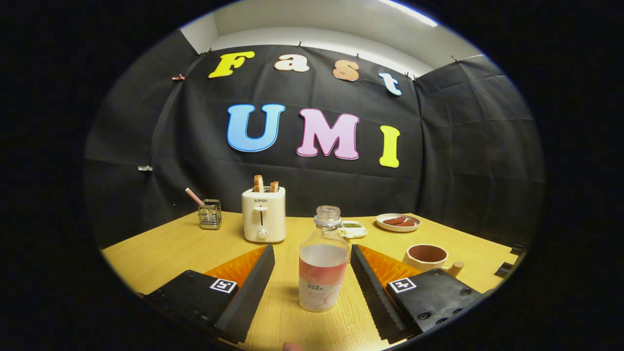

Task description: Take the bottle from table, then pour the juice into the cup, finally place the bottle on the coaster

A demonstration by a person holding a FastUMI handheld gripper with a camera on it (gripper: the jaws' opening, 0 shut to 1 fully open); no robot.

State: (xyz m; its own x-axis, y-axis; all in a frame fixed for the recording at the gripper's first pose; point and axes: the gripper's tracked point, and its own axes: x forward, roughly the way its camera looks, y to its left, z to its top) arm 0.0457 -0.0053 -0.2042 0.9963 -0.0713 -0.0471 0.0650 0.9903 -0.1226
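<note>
Presently the bottle (323,265) is found standing upright on the table (161,253), its long axis vertical, directly between the two fingers of the gripper (312,280), which is held wide open. A gap is seen on the left side between the finger and the bottle; on the right the finger lies close to the bottle wall, though contact cannot be confirmed. The bottle is uncapped and roughly two-thirds filled (the neck is clear). The grasp is judged not yet made: the fingers need only be closed squarely on the body. The cup (427,256) is noted just beyond the right finger, near the bottle, so little travel is judged necessary for pouring. The toaster (263,214) stands well beyond the left finger, the plate (398,222) and a small dish (353,228) farther back. Open table is seen to the left. A coaster cannot be identified
</note>
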